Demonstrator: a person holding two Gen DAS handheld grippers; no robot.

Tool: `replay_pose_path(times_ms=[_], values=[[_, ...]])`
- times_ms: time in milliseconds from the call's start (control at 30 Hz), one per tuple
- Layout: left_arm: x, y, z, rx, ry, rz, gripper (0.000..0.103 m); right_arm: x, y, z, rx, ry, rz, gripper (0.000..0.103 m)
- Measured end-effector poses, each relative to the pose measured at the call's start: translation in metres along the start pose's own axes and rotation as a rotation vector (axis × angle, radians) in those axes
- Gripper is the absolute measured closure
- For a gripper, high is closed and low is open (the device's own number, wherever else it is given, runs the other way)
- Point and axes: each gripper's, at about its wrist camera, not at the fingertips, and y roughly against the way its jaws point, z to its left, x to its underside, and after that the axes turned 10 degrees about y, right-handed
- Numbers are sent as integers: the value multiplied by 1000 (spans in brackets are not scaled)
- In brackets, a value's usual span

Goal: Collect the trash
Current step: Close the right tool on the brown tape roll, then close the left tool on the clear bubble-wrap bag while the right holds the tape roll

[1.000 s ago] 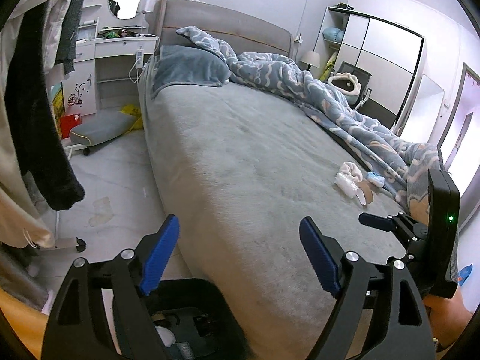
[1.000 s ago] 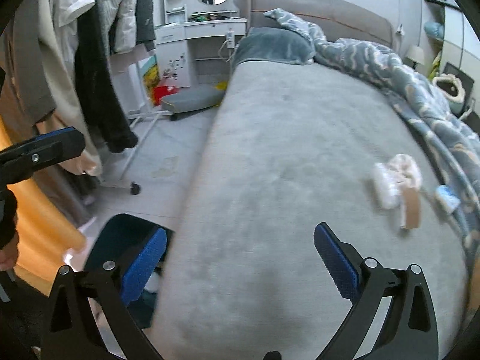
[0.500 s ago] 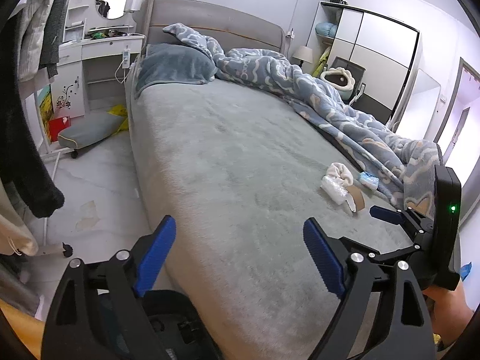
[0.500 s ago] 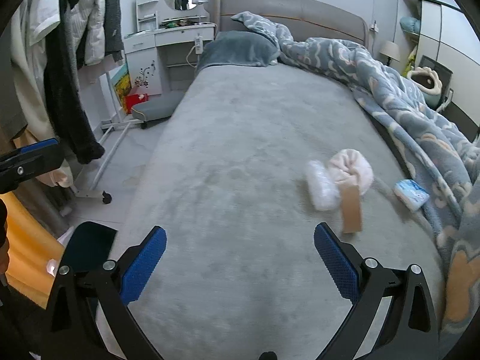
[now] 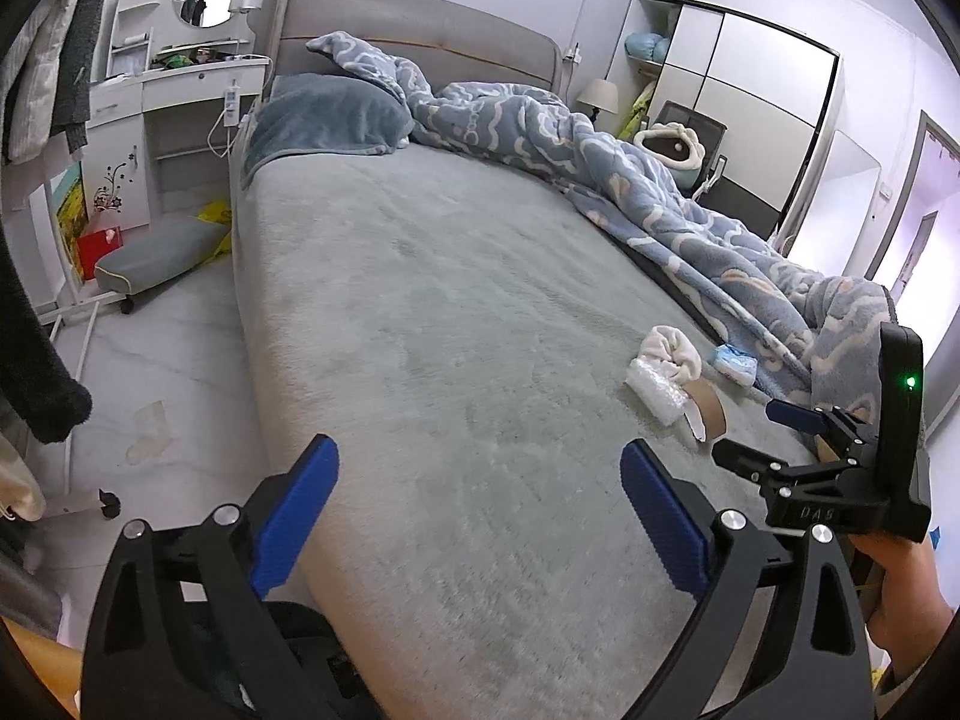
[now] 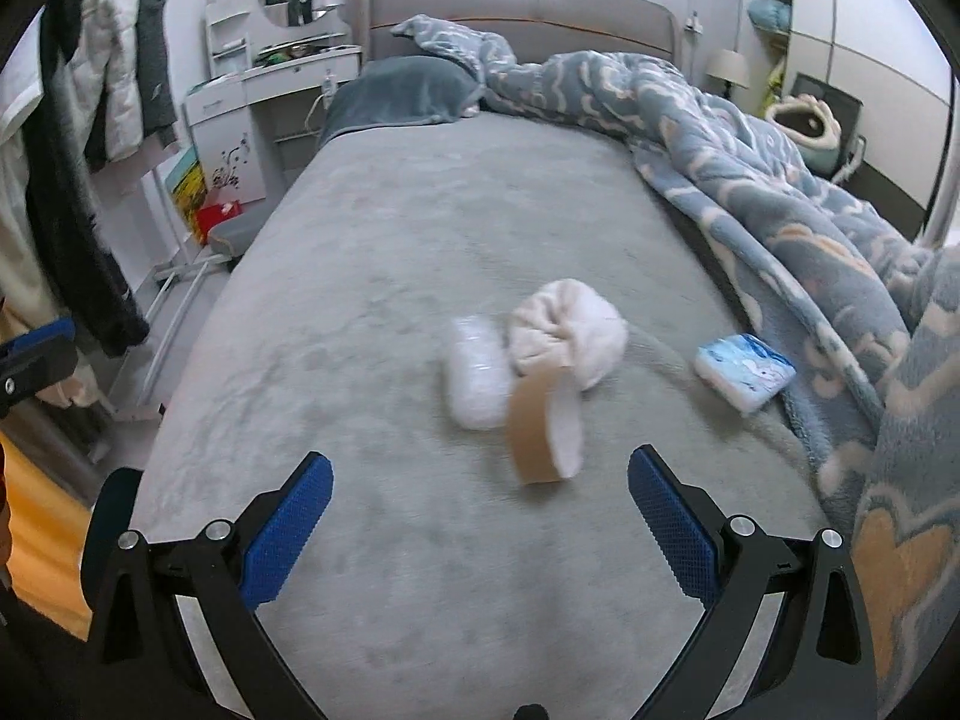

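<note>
Trash lies on the grey bed (image 6: 390, 276): a brown cardboard tape ring (image 6: 543, 429), a white bubble-wrap wad (image 6: 477, 375), a cream crumpled cloth (image 6: 570, 330) and a blue-white tissue pack (image 6: 744, 369). My right gripper (image 6: 480, 525) is open and empty, just short of the ring. My left gripper (image 5: 474, 516) is open and empty over the bed's near edge. It sees the same ring (image 5: 708, 414), wad (image 5: 657, 390), cloth (image 5: 669, 354) and pack (image 5: 735, 363) to its right, and the right gripper (image 5: 756, 435).
A blue patterned duvet (image 6: 780, 192) is bunched along the bed's right side. A dark bin (image 5: 300, 648) sits on the floor under the left gripper. Clothes (image 6: 90, 150) hang on a rack at left. A white dresser (image 5: 150, 138) and a grey cushion (image 5: 156, 255) stand beside the bed.
Both grippers have moved forward and to the right over the bed. The trash pile now looms larger and nearer the right gripper. The bin has slid out of the right wrist view.
</note>
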Motion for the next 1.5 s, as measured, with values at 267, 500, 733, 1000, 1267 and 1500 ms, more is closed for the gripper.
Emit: replay_pose_path(times_ms=[267, 500, 733, 1000, 1267, 1500], values=[[-5, -21, -10, 4, 1, 18, 6, -3, -17, -10, -14, 32, 26, 3], [-9, -42, -20, 10, -4, 32, 6, -4, -36, -16, -24, 68, 73, 21], [-9, -63, -31, 21, -8, 60, 6, 0, -52, -28, -55, 68, 112, 39], [-5, -86, -51, 43, -22, 85, 6, 3, -61, -48, -113, 26, 113, 48], [-1, -108, -70, 60, -41, 102, 6, 3, -64, -63, -223, -28, 88, 69], [0, -127, -83, 82, -34, 128, 6, -3, -62, -71, -280, -34, 70, 81]])
